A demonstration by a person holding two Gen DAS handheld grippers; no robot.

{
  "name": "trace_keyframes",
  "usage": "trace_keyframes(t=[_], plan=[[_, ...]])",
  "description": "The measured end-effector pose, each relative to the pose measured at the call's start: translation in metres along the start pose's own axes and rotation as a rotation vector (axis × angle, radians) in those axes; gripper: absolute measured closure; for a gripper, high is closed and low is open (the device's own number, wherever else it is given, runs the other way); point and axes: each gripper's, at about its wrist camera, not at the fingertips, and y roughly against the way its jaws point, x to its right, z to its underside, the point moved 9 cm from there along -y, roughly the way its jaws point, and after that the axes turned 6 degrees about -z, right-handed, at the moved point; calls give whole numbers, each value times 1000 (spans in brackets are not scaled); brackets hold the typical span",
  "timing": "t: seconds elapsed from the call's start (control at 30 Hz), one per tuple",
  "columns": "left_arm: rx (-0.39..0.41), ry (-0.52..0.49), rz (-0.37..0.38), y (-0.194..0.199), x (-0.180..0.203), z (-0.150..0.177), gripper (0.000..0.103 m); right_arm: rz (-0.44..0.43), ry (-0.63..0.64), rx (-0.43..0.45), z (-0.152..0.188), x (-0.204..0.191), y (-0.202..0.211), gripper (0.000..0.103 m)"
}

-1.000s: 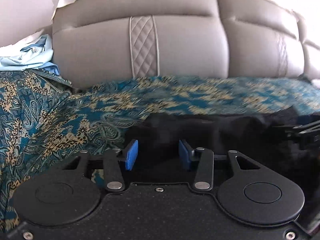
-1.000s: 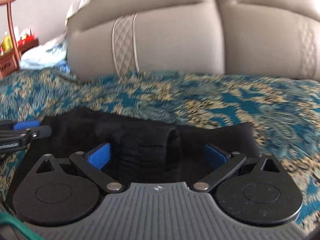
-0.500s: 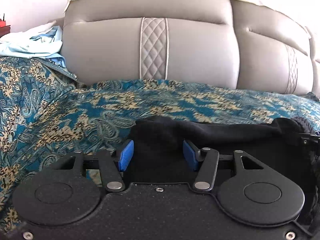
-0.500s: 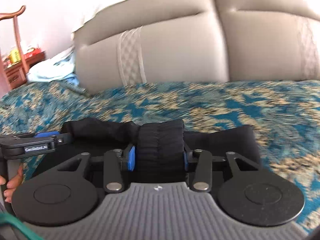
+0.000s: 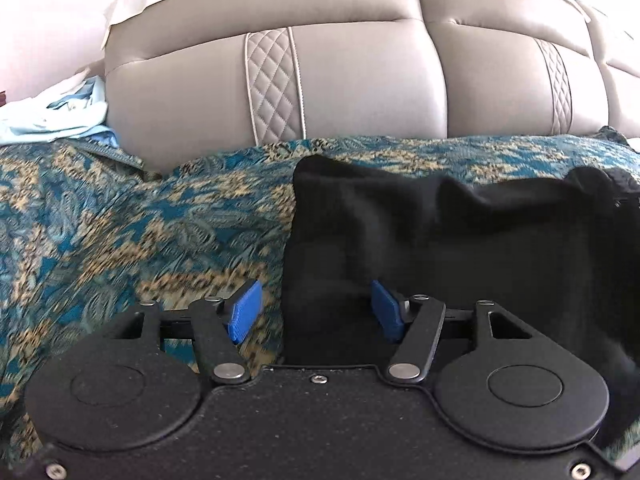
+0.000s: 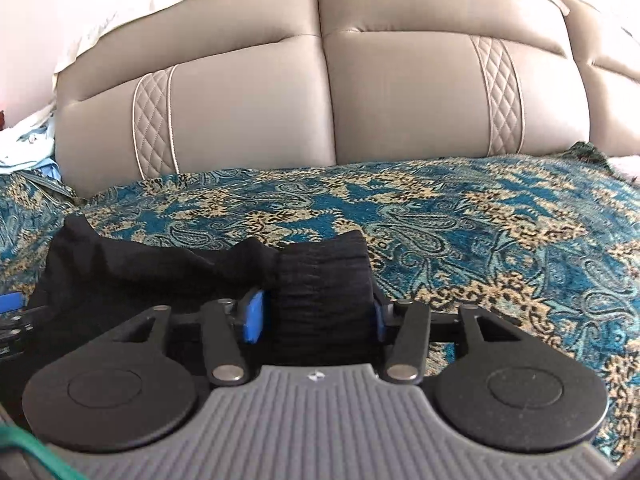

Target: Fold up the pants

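Left wrist view: the left gripper (image 5: 316, 312) shows 2 blue fingers (image 5: 245, 312) standing apart, and its jaws are opening. The left edge of the black pants (image 5: 400, 232) lies between them. The right finger sits against the cloth, while the left finger stands clear of it, over the patterned bedspread (image 5: 120, 232). The pants lie bunched on the bed, stretching from the gripper toward the right edge of the view. Beyond them rises a padded grey headboard (image 5: 360, 92) with quilted vertical strips. A heap of pale blue cloth (image 5: 52, 120) lies at the left, beside the headboard.

Right wrist view: the right gripper (image 6: 318, 316) also has 2 blue fingers (image 6: 254, 316), and its jaws are opening. A ribbed, gathered fold of the pants (image 6: 320, 292) fills the gap between them. The right finger appears to touch the fold; a narrow gap shows at the left finger. The rest of the pants trails to the left across the bedspread (image 6: 480, 232). At the far left edge a blue tip and dark parts of the left gripper (image 6: 12, 312) show beside the cloth. The same headboard (image 6: 320, 100) closes the background. A green cord (image 6: 28, 452) crosses the lower left corner.
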Motion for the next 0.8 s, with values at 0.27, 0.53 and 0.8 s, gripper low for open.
trace_keyframes(t=[0.27, 0.53, 0.8], plan=[[-71, -1, -17, 44, -18, 39, 38, 67, -10, 5, 4, 11, 9, 15], [-112, -31, -30, 60, -16, 57, 34, 112, 20, -26, 18, 14, 19, 5], [-132, -6, -16, 58, -19, 57, 32, 110, 17, 0, 22, 16, 31, 0]])
